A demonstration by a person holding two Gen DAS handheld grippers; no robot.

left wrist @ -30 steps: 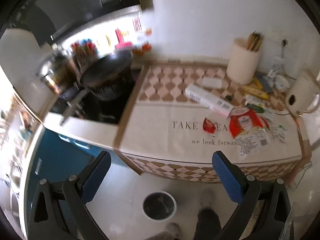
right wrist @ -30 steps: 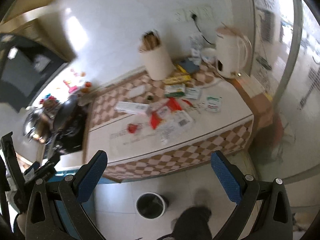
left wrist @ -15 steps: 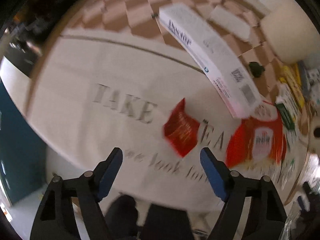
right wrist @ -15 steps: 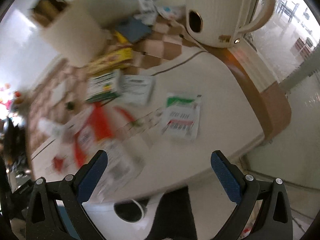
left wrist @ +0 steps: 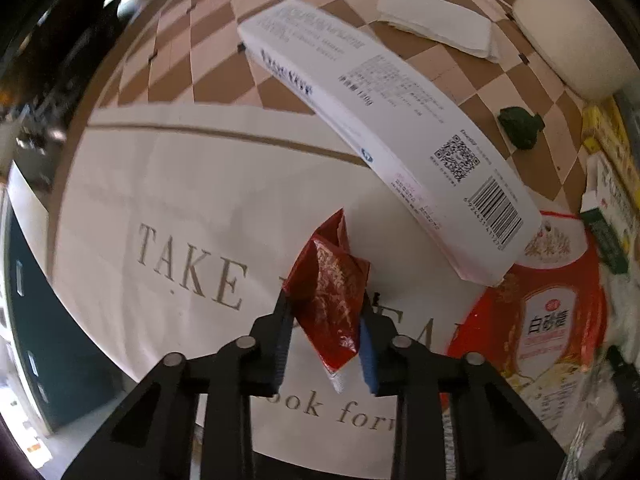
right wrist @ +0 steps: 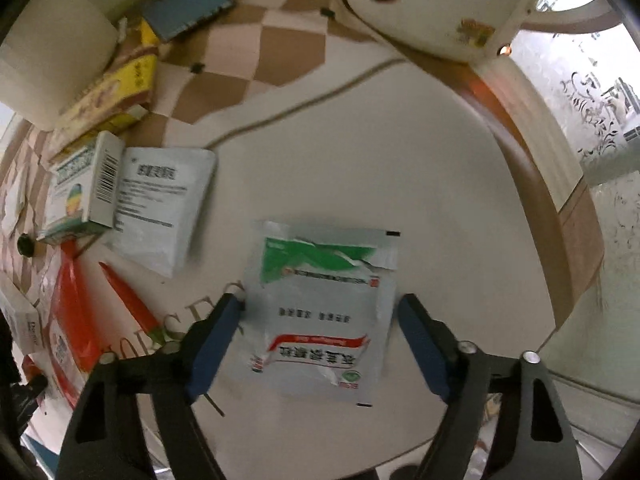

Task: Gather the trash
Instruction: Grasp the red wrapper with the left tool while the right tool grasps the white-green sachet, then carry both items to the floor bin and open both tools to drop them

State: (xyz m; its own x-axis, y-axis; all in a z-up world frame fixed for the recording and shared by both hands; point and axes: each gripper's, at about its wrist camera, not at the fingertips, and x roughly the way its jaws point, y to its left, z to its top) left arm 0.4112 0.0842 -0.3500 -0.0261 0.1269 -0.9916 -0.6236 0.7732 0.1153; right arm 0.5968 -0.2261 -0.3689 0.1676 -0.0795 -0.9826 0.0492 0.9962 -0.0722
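Left hand-held gripper point(left wrist: 325, 330) closing on the red wrapper point(left wrist: 330, 292), right hand-held gripper point(right wrist: 318, 334) narrowing around the flat torn sachet point(right wrist: 320, 312), which could slide out unpinched!

The left gripper point(left wrist: 325, 312) points straight down, its jaws closing — both blue pads already press the sides of a crumpled red wrapper point(left wrist: 328, 280) that bulges up between them. The right gripper point(right wrist: 320, 320) also points steeply down, jaws closing but still wide — a flat grey sachet point(right wrist: 324, 312) lies between its fingers, the pads at its edges.
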